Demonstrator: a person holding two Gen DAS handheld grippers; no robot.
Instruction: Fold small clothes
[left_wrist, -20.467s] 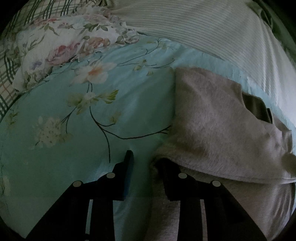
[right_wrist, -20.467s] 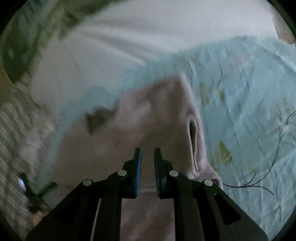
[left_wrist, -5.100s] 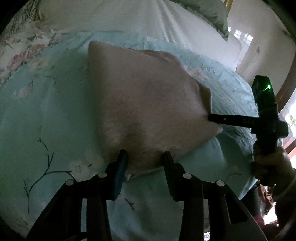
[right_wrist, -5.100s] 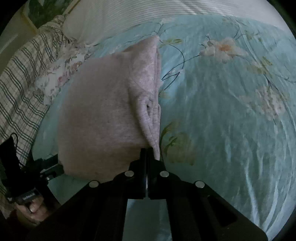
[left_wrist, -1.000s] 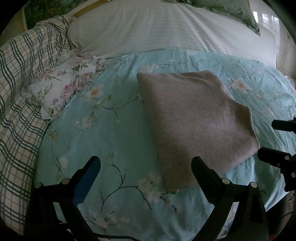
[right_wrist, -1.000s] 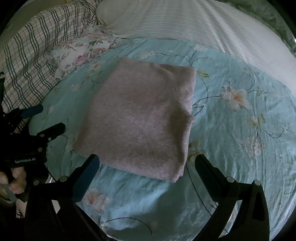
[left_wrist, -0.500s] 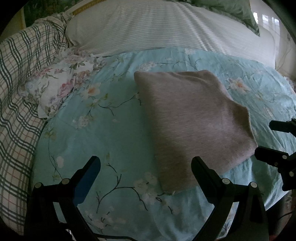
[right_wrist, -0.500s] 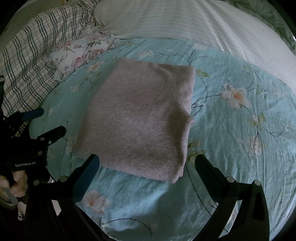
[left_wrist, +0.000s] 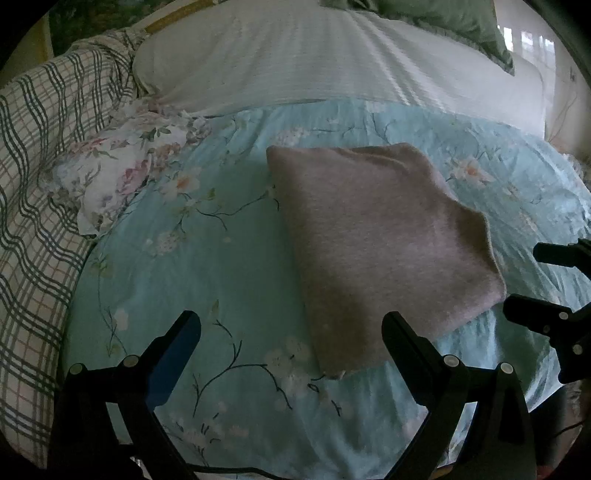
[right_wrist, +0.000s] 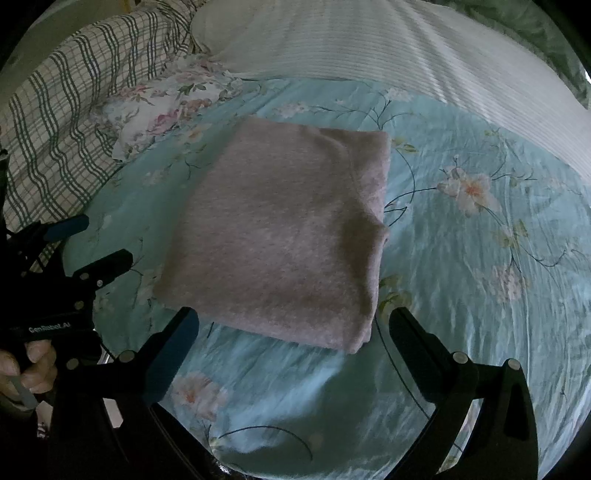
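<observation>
A pinkish-grey garment (left_wrist: 373, 236) lies folded into a flat rectangle on the light blue floral bedspread (left_wrist: 207, 266); it also shows in the right wrist view (right_wrist: 288, 236). My left gripper (left_wrist: 291, 328) is wide open and empty, held back from the garment's near left corner. My right gripper (right_wrist: 293, 325) is wide open and empty, hovering over the garment's near edge without touching it. Each gripper appears in the other's view, the left gripper (right_wrist: 88, 243) at the left edge and the right gripper (left_wrist: 543, 284) at the right edge.
A floral cloth (left_wrist: 122, 166) lies bunched at the bedspread's far left, also in the right wrist view (right_wrist: 166, 103). A checked blanket (left_wrist: 33, 184) runs down the left side. A white striped pillow (left_wrist: 314, 59) lies behind. The bed's near edge is under the grippers.
Both grippers have stayed wide open and drifted slightly; the folded garment has not moved over the last second. Five seconds ago the right gripper was shut on its edge.
</observation>
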